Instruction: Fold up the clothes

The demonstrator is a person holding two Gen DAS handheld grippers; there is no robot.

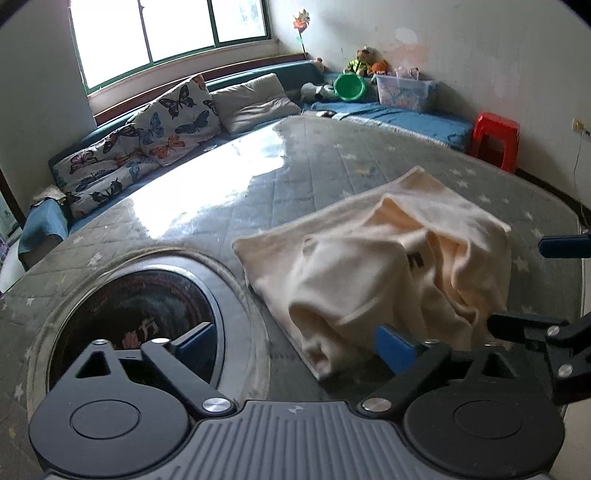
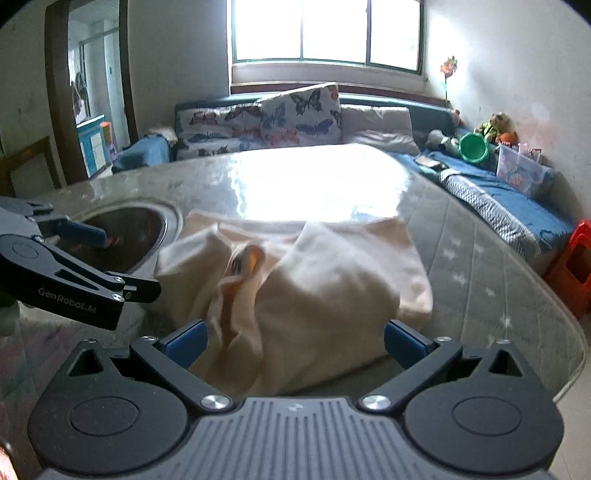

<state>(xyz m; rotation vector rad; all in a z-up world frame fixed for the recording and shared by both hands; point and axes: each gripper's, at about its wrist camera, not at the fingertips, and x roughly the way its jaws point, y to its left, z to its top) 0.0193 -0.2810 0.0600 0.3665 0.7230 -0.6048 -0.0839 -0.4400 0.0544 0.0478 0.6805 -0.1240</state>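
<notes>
Showing a grey star-quilted mattress [image 1: 207, 206] under glossy clear cover, filling most of both views, w/ strong window glare on its far half. Behind it: blue sofa [image 2: 509, 206] along the walls w/ butterfly-print cushions [image 1: 173, 110] and a plain beige cushion [image 1: 255, 99]. On the mattress, near edge, centre-right in left-wrist view and centre in right-wrist view: cream garment [image 1: 373, 258], partly folded, flat rectangular base w/ a bunched, rumpled layer heaped on top; dark lettering shows in a fold. Round dark inset w/ metal rim [image 1: 136, 317] lies just beside garment's left edge. Right gripper [image 2: 293, 341]: jaws wide apart, blue pads either side of garment's near edge, nothing clamped. Left gripper [image 1: 293, 341]: jaws likewise apart; right pad close against garment's near corner, left pad over the dark inset; whether it touches the cloth cannot be told. Smaller items by far wall: red plastic stool [image 1: 495, 142], clear storage box [image 1: 404, 90], green bucket [image 1: 349, 86], plush toys [image 1: 364, 61], pinwheel [image 1: 301, 22].
</notes>
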